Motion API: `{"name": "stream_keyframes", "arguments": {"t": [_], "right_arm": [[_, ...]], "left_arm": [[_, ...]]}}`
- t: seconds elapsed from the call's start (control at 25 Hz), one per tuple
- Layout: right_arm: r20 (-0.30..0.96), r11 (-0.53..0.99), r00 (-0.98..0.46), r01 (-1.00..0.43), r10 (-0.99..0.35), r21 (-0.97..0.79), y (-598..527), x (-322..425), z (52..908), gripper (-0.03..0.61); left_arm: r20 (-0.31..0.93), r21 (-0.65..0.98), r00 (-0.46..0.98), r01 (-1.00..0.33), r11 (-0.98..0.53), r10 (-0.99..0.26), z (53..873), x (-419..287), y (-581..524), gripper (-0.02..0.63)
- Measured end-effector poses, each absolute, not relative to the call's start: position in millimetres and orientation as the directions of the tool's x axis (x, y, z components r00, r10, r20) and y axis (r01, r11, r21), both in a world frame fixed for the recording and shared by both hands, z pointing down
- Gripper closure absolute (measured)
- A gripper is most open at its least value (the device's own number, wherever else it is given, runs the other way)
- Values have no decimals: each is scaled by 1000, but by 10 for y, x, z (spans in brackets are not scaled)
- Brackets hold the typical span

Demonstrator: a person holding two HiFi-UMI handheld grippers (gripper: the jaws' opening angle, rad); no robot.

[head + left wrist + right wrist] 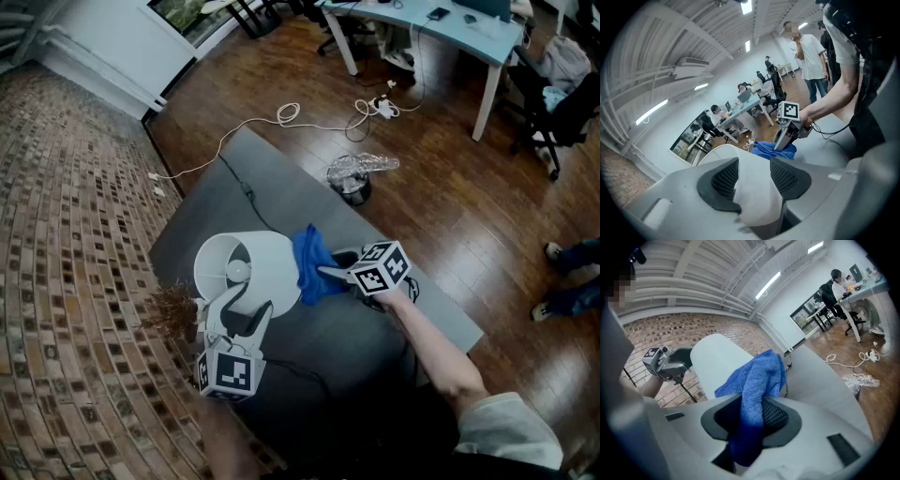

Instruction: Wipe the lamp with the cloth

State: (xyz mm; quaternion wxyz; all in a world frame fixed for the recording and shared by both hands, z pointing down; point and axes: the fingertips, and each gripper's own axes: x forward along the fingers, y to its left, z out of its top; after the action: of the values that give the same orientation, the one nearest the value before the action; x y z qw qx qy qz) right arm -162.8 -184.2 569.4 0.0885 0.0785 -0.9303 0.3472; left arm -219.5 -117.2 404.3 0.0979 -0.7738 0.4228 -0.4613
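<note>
Standing on the grey table (281,202), the white lamp (246,267) has the blue cloth (311,264) against its shade.
The left gripper (248,309) clamps the shade's wall between its pads; the right gripper (330,274) pinches the bunched cloth.

Soft, even light from ceiling strip lights (771,281); both gripper views warp and darken at edges.

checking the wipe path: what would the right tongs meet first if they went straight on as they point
Probably the lamp's white shade, just beyond the blue cloth the right tongs grip; cloth seems to touch it, depth unclear.
</note>
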Motion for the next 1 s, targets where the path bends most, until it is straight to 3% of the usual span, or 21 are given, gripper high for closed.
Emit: {"name": "stream_keyframes", "arguments": {"t": [0.12,0.24,0.44,0.72,0.8,0.88,1.0], "right_arm": [[13,782,-999,-40,-40,-622,-1909,-1564,4936,465],[-144,831,-985,162,100,-533,-1827,-1705,4062,463],[-22,818,-955,265,296,-511,-1637,-2012,4126,462],[228,785,-947,39,227,-619,-1960,-1743,5508,463],[197,810,-952,77,232,-581,-2005,-1616,5327,465],[77,844,-957,208,281,-494,-2034,-1554,4668,465],[28,861,-897,414,441,-294,-1913,-1635,3730,463]], "left_arm": [[596,-569,240,-546,-614,-766,4034,-2183,-1045,399],[585,-589,256,-517,-621,-769,4059,-2104,-895,399],[572,-602,280,-496,-626,-771,4118,-2015,-636,390],[562,-605,293,-492,-626,-773,4164,-1982,-445,394],[570,-615,293,-467,-635,-767,4187,-1921,-412,395],[578,-629,294,-433,-645,-761,4207,-1849,-390,395],[590,-651,292,-380,-657,-753,4266,-1696,-338,395]]}}
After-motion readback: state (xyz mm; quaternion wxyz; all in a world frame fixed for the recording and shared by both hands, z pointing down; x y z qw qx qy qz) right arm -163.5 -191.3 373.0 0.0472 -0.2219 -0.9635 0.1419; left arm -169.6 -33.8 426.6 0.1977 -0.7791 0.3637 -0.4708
